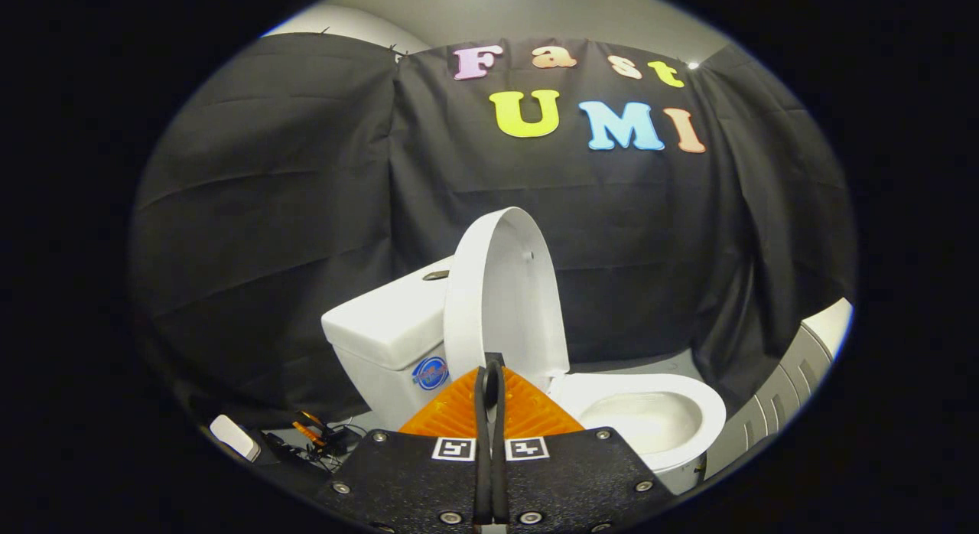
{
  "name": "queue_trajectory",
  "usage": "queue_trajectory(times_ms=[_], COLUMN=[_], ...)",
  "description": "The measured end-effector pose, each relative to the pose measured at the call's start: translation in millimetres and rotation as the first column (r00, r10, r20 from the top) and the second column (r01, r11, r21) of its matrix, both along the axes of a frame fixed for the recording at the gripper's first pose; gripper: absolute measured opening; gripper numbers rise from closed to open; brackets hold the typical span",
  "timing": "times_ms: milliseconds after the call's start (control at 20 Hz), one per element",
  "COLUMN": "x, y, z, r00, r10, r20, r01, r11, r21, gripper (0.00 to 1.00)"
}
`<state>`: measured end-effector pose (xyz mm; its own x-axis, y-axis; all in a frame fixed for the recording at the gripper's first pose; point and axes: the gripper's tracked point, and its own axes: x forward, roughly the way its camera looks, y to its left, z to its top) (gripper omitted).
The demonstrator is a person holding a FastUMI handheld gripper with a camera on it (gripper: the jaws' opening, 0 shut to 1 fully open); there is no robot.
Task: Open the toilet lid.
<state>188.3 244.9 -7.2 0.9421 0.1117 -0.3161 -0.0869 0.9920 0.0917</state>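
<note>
Lid is already up, standing near vertical just beyond the fingers and leaning back toward the tank, so I'd call the task done or as good as done. It looks balanced past its tipping point, resting w/ its back edge at the tank, which is prob why it holds w/o any help from me.

Gripper sits low in front, its fingers pressed together w/ nothing between them; only a thin seam shows where they meet. Tips sit just short of the lid's lower edge, apart from it as far as I can judge, though the fisheye makes that gap hard to read. Closed fingers make sense here: a lid gets pushed or hooked up, not pinched.

Bowl lies open ahead and to the right of the fingers, rim clear, seat down. Flush button shows on the tank top, left of the lid. A round sticker sits on the tank's front face.

Down left of the fingers, on the floor, a small white block and a tangle of cables w/ orange clips. Far right, a pale ribbed panel. None of it blocks the lid. Only risk I see: bumping the lid while backing off could drop it shut.
</note>
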Motion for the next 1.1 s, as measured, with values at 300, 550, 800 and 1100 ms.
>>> queue_trajectory(times_ms=[300, 550, 800, 1100], x=[9, 5, -17, -50], y=[15, 20, 6, -63], z=[-4, -6, 21, 74], r00=[0.999, 0.996, 0.990, 0.967], r10=[0.046, 0.086, 0.085, 0.042], r20=[-0.017, -0.008, 0.110, 0.252], r01=[-0.045, -0.085, -0.094, -0.055], r11=[0.999, 0.995, 0.992, 0.998], r21=[0.011, 0.056, 0.083, 0.041], gripper=[0.00, 0.12, 0.93, 0.96])
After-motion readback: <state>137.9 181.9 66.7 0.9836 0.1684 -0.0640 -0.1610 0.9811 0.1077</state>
